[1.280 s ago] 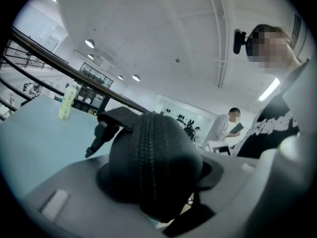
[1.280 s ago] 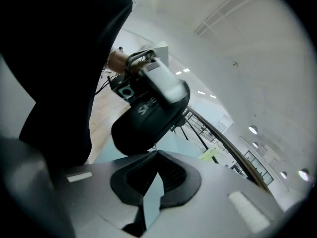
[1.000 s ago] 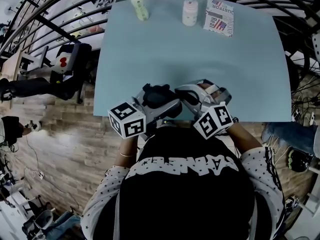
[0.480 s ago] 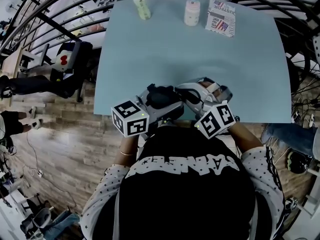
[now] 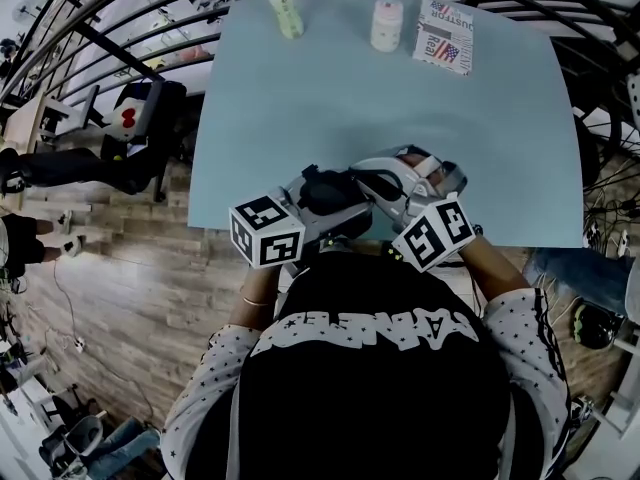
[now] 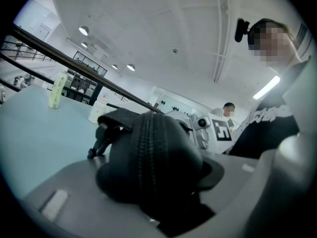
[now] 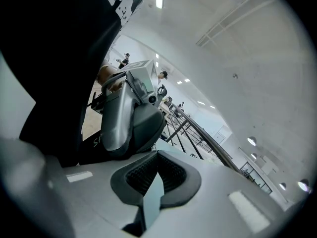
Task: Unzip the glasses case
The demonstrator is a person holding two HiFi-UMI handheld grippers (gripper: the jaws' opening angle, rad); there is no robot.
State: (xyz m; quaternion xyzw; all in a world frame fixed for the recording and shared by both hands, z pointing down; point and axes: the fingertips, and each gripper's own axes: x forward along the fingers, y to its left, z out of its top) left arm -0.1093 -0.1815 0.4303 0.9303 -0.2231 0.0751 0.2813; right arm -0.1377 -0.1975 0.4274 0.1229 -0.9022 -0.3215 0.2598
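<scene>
Counter [image 5: 400, 118]: pale blue and ringed by dark railings; a green bottle [image 5: 287, 13], a white bottle [image 5: 386, 23] and a printed box [image 5: 444, 36] are set along its far edge.
Glasses case [image 6: 153, 162]: black, found over the counter's near edge close to the person's chest; whether it rests there cannot be told.
Left gripper [image 6: 158, 187]: its fingers are closed on the case's body.
Right gripper [image 7: 156, 180]: its fingers are pressed together with nothing seen between them, just beside the case.
Zip pull [image 6: 99, 143]: seen dangling off the case's far end, untouched.
Handling: the case is judged light, stiff-shelled and fabric-covered, so little slip is expected. The small pull should be pinched while the body is braced.
</scene>
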